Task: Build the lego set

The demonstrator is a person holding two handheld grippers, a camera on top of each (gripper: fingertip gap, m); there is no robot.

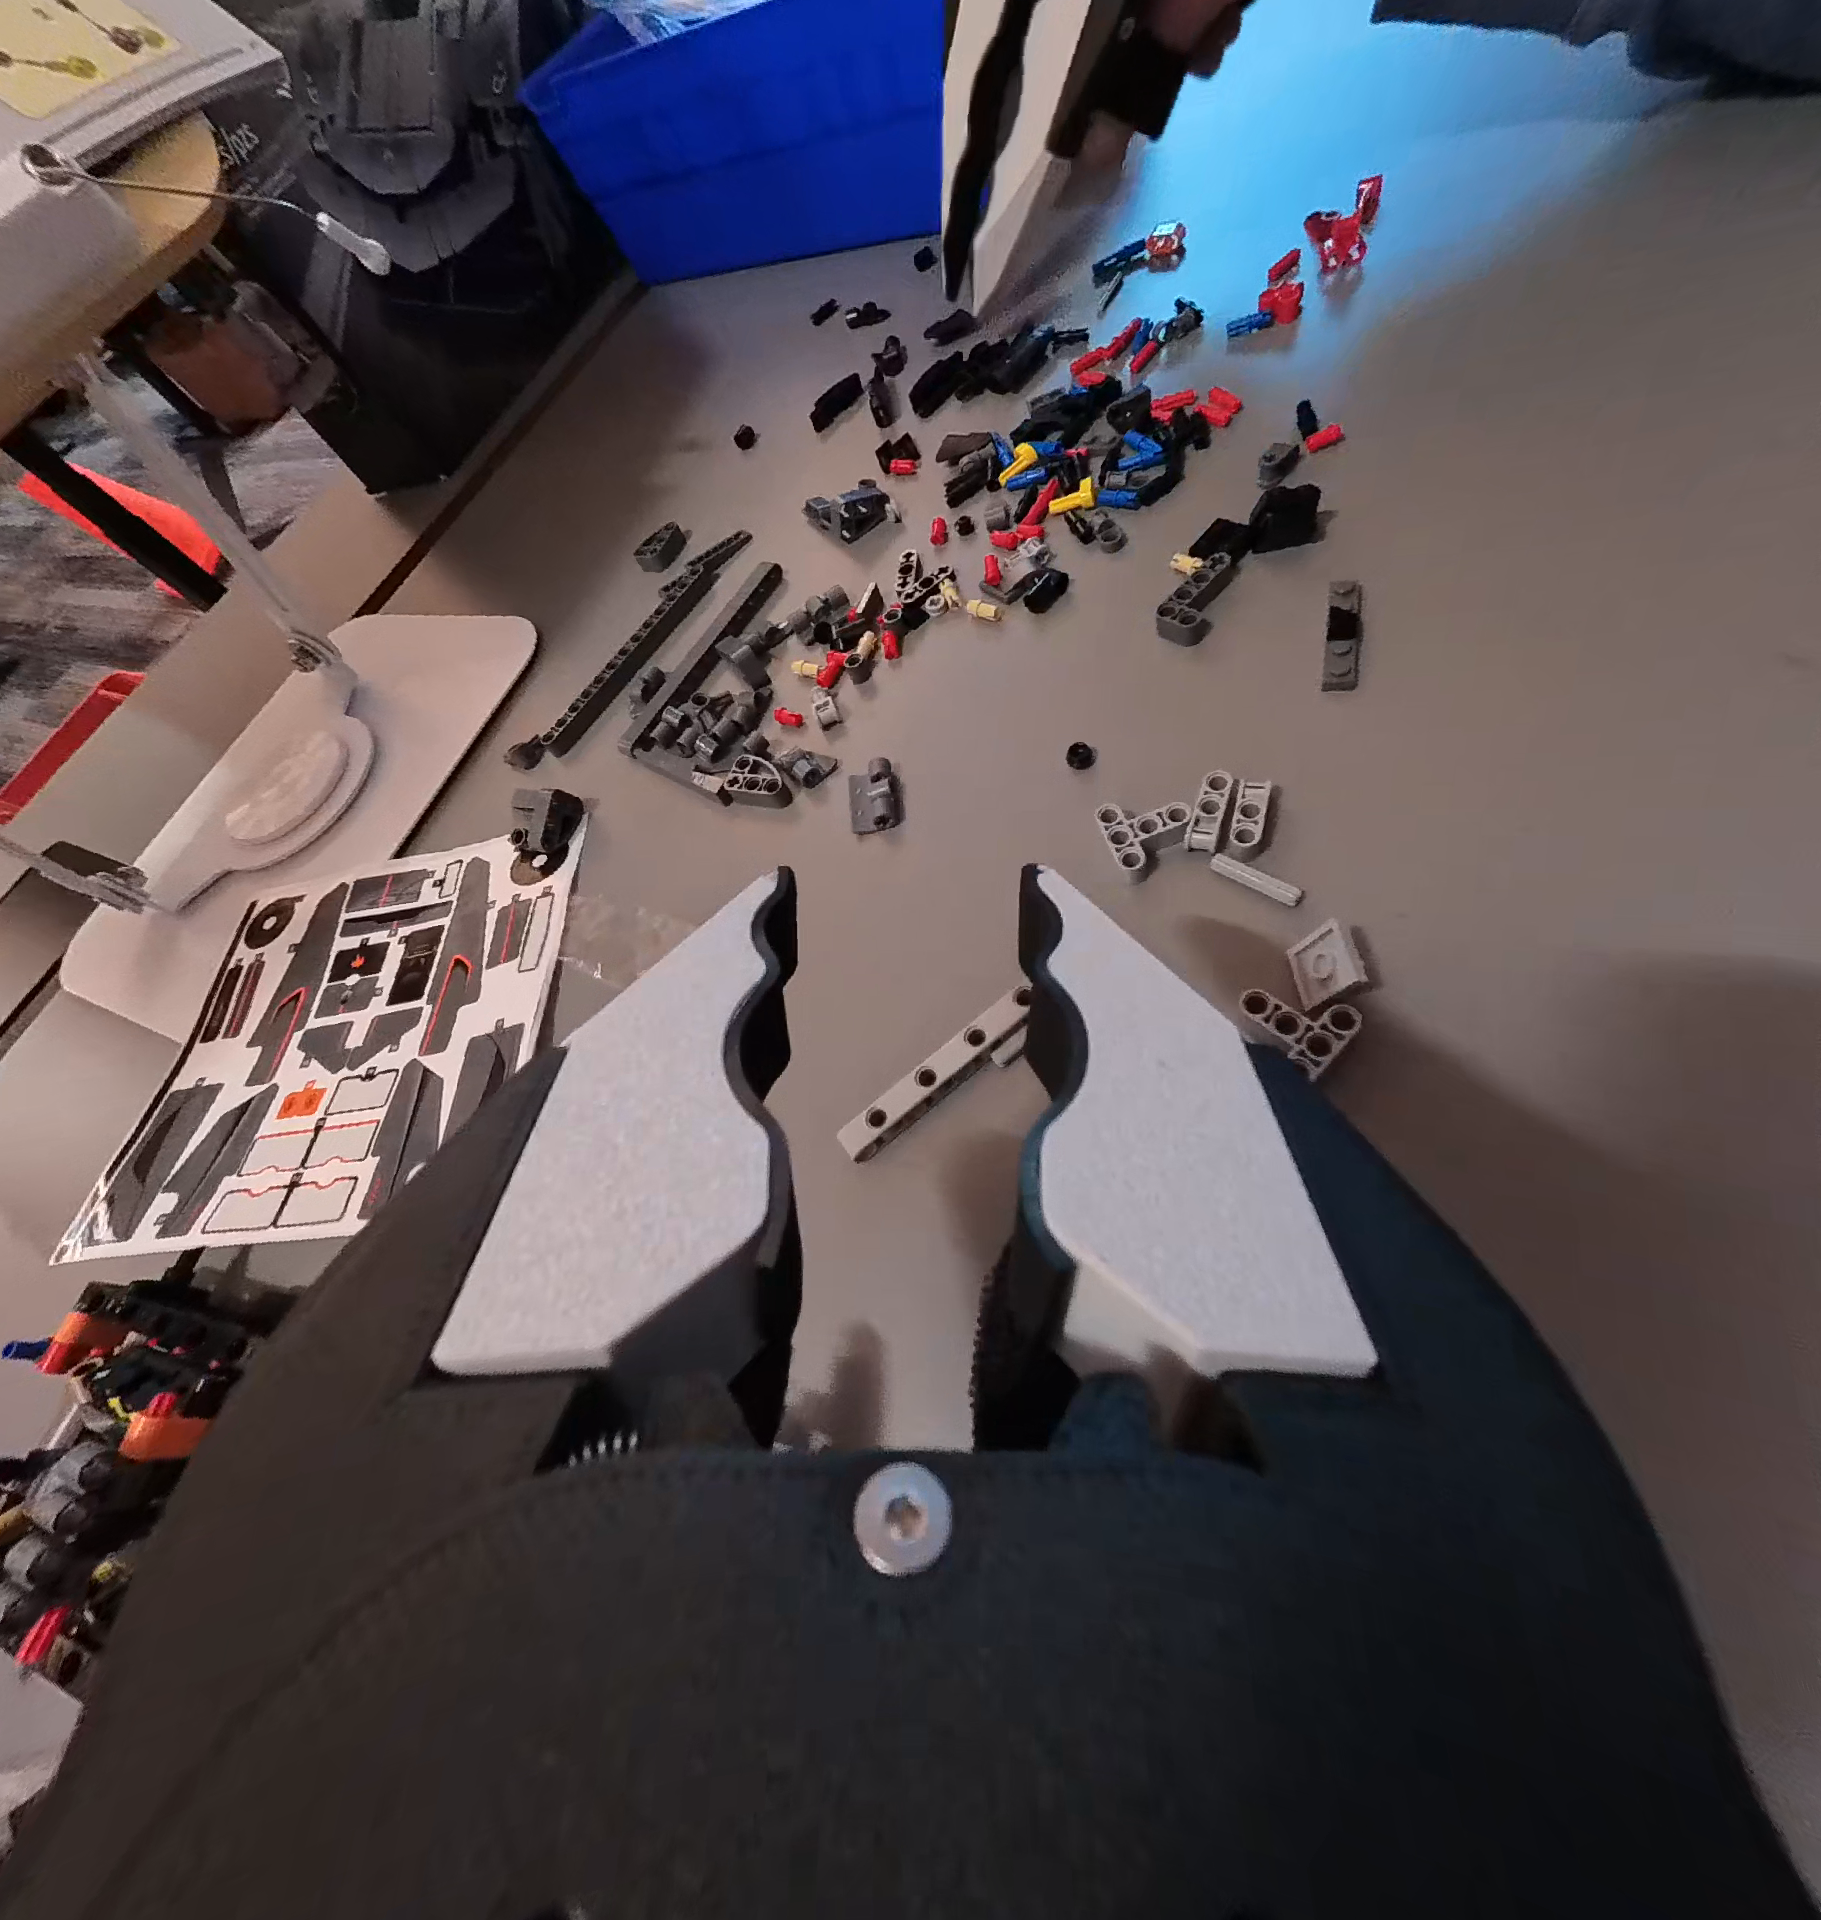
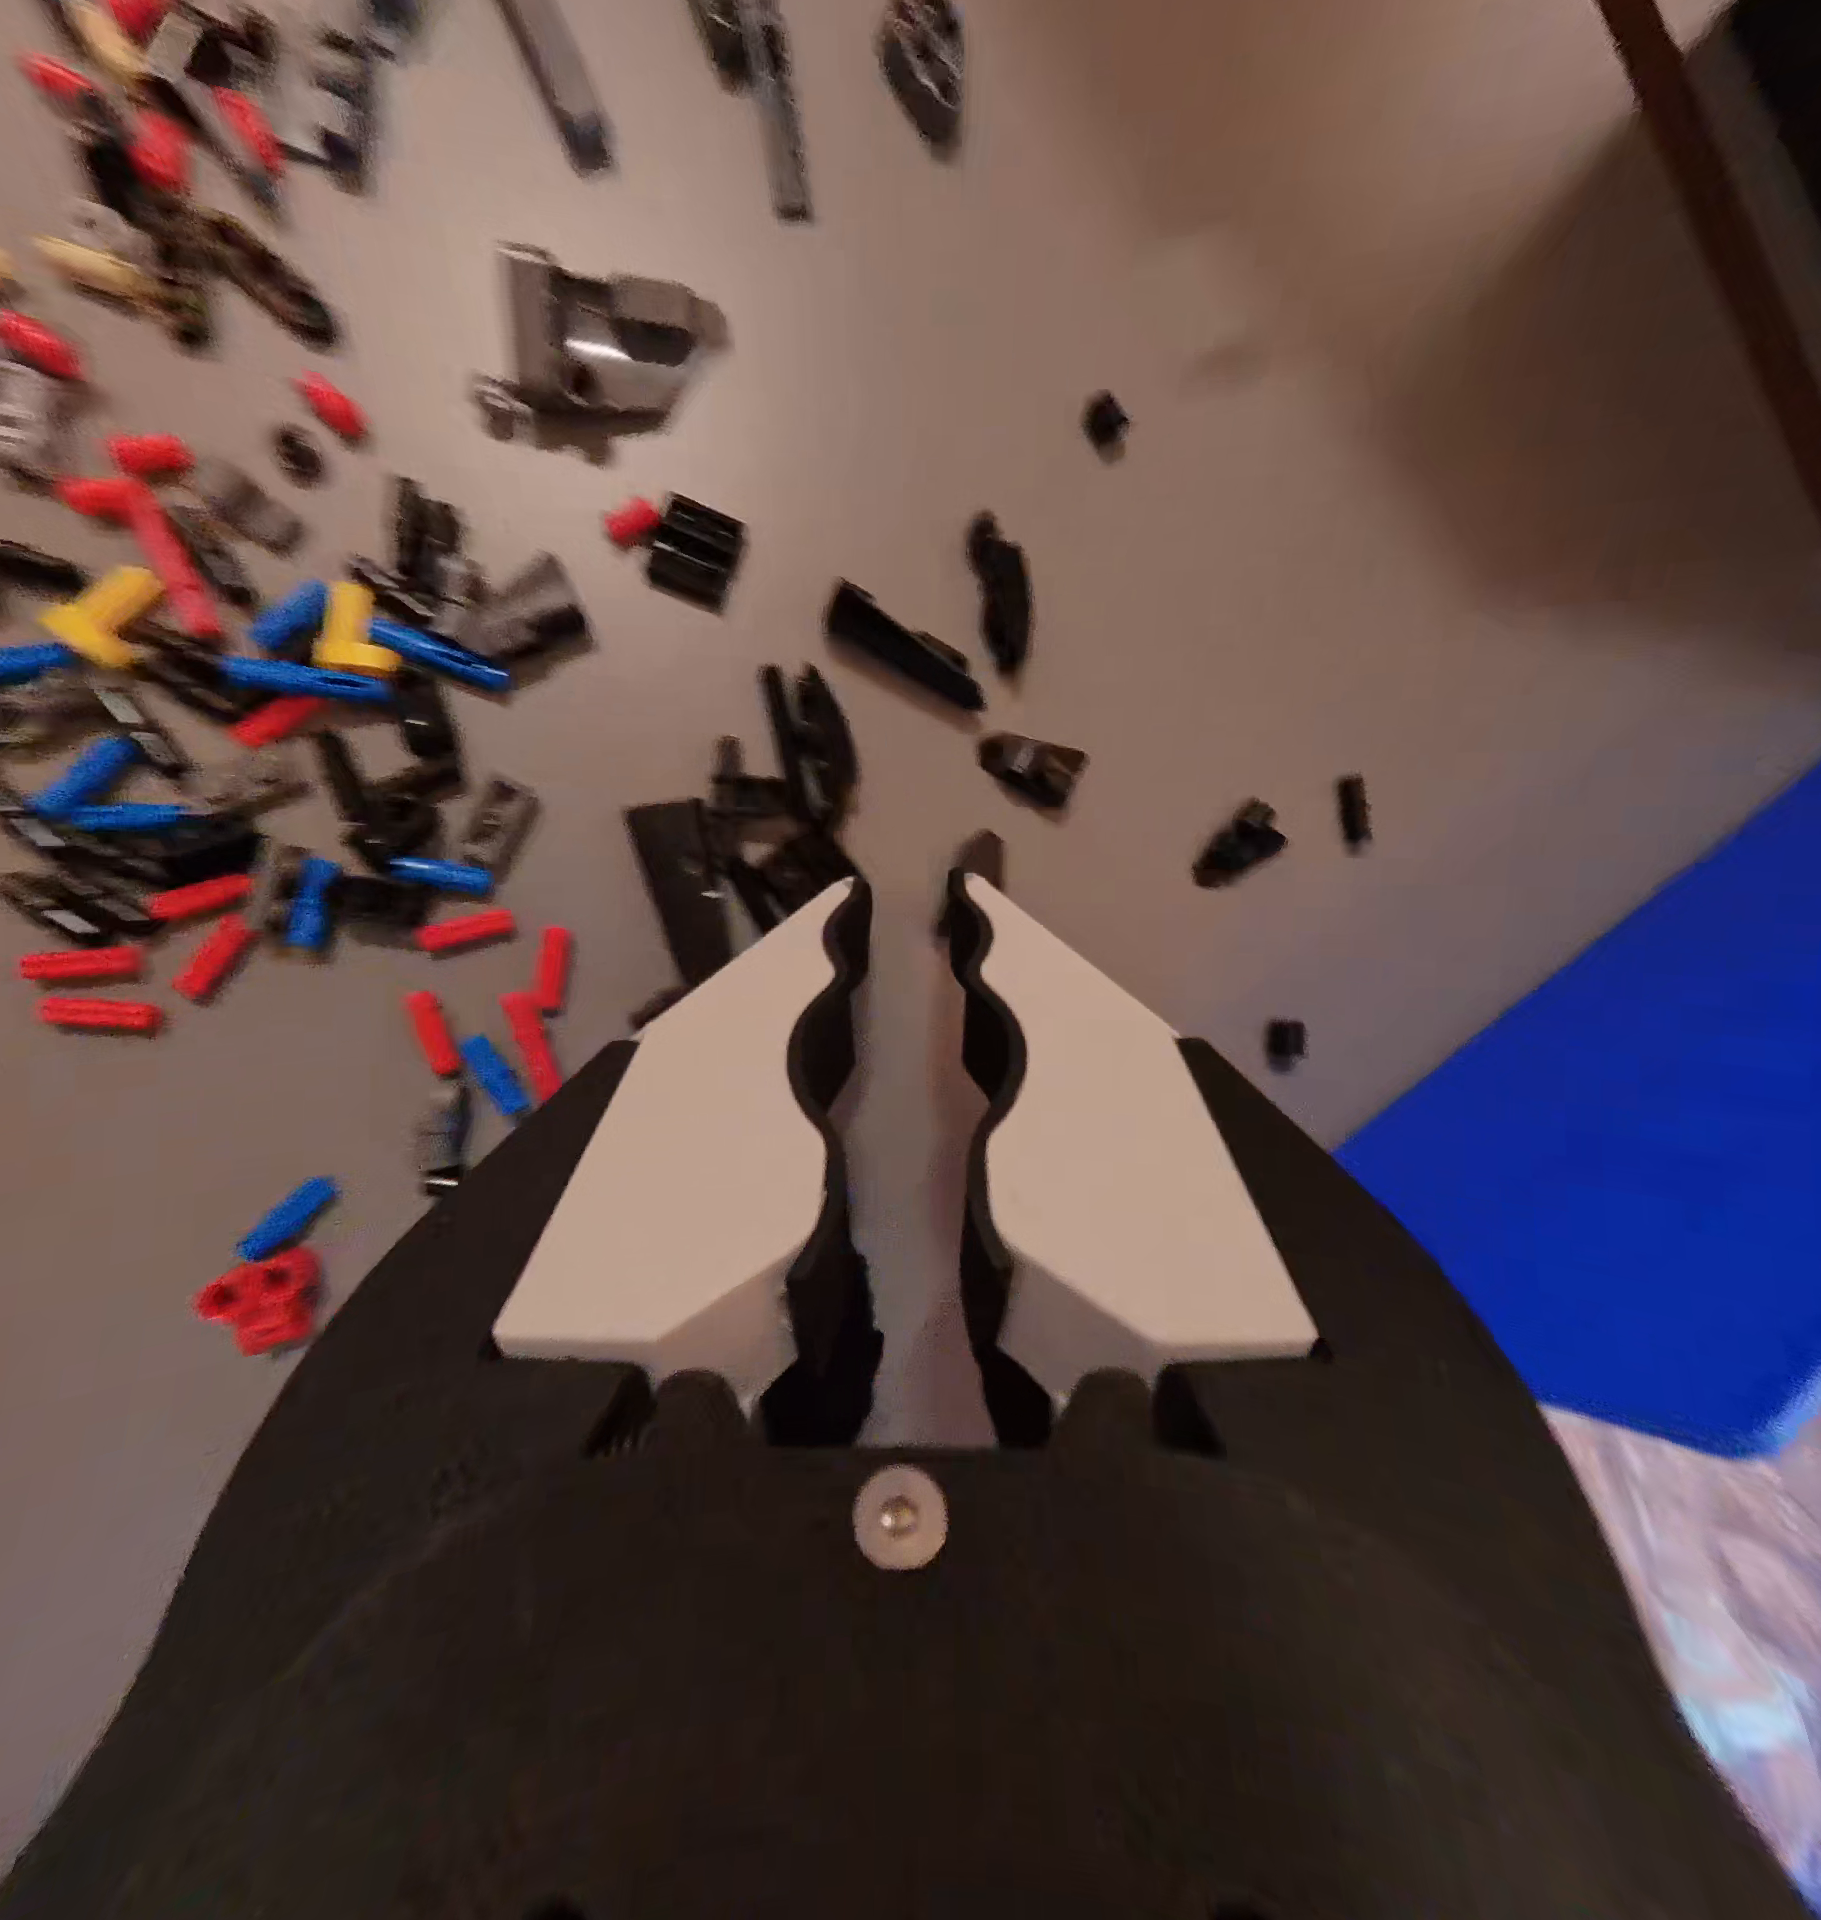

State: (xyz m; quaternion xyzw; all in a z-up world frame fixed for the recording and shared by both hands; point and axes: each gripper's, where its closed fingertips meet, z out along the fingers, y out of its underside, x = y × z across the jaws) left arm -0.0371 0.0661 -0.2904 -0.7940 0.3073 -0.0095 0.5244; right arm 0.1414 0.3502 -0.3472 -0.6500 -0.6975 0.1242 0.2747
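A light grey beam (image 1: 937,1081) with a row of holes lies flat on the grey counter (image 1: 1571,644), between the fingers of our left gripper (image 1: 906,883), which stands wide apart and empty above it. We judge the beam light, rigid and smooth-sided, likely to skate on the counter if nudged; we would take it across its two long flat sides near the middle, since a grip at one end may let it swing.

Just beside it lie more pale grey pieces: a small square plate (image 1: 1327,961), an L-shaped piece (image 1: 1301,1029) and a cluster of short holed connectors (image 1: 1192,821). Farther out spreads the loose pile of black, red, blue and yellow parts (image 1: 1051,468), with long dark beams (image 1: 657,644) at its near edge. These pins and connectors look tiny and hard, easy to flick away or drop.

Over that far pile we hold our right gripper (image 2: 908,883), its fingers narrowed to a slim gap with nothing seen between them, above a heap of black pieces (image 2: 771,821); this view is blurred. Red pins (image 2: 470,930) and blue pins (image 2: 314,675) lie to its left.

A sticker sheet (image 1: 334,1049) rests left of the left gripper, a partly built assembly (image 1: 106,1455) below it, and a blue bin (image 1: 760,135) sits at the counter's far edge.
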